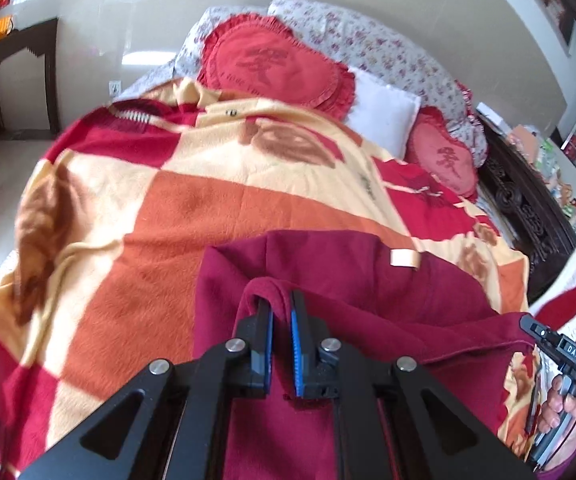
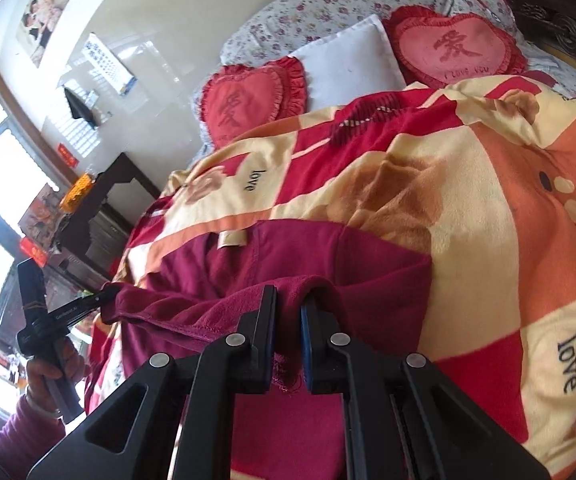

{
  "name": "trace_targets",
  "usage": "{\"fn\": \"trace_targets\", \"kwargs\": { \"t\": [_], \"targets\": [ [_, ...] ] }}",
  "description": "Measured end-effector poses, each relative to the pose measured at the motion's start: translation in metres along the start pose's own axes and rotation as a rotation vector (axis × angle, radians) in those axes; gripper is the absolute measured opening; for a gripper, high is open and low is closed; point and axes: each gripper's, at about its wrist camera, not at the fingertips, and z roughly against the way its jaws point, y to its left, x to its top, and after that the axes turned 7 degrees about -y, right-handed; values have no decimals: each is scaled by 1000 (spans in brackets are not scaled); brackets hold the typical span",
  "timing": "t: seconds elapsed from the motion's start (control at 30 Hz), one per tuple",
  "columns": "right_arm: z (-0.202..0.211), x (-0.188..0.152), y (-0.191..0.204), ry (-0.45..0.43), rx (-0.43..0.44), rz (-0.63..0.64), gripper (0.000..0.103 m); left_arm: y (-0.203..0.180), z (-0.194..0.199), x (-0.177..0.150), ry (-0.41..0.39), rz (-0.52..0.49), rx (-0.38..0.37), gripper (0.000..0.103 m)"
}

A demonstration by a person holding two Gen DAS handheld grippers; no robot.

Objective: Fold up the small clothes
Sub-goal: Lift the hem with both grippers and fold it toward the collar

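Both my grippers are pinched tight on the near hem of one maroon fleece garment (image 1: 328, 272): left gripper (image 1: 282, 300) low center, right gripper (image 2: 288, 296) likewise. It lies at the bottom of the checkered blanket (image 1: 208, 208). Two heart cushions (image 1: 276, 64) and one white pillow (image 1: 380, 112) sit up top, with bare blanket between.

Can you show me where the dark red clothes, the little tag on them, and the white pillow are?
dark red garment (image 1: 428, 292): left wrist view, flat upper part.
tag (image 1: 405, 259): left wrist view, middle of the cream label.
white pillow (image 2: 352, 56): right wrist view, centre of its face.
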Motion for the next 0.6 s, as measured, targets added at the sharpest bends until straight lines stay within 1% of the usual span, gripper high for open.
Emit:
{"fn": "trace_targets", "kwargs": {
  "t": [0.03,0.1,0.13,0.17,0.2,0.23,0.27,0.3,0.33,0.37,0.4,0.43,0.5,0.6],
  "targets": [
    [-10,2,-6,13,-5,-16,0,1,-11,1,13,5,8,9],
    [-29,4,-20,44,-40,-57,1,3,-23,2,26,12,-3,12],
    [-34,5,-24,55,-57,-69,10,4,-27,3,36,13,-9,19],
    [-35,6,-27,59,-70,-78,16,6,-29,4,54,18,-21,24],
    [-26,7,-29,22,-76,-85,23,8,-27,5,59,27,-46,35],
    [-19,7,-28,-5,-74,-84,23,9,-23,5,53,32,-68,45],
    [-9,6,-27,-34,-67,-78,23,10,-18,7,44,30,-82,50],
    [2,5,-25,-50,-65,-64,23,9,-10,7,22,17,-64,68],
    [8,3,-22,-57,-63,-45,23,9,1,8,-28,2,-31,81],
    [15,-1,-17,-63,-57,-9,23,9,9,10,-64,1,-30,84],
    [17,-7,-9,-57,-47,43,22,10,18,10,-107,4,-51,84],
    [15,-10,-2,-41,-44,79,19,9,21,10,-117,5,-60,84],
    [-1,-18,12,16,-54,162,18,6,18,9,-100,-3,-56,84],
    [-34,-20,24,40,-110,234,18,-2,-5,2,-44,-29,-16,84]
  ]
}}
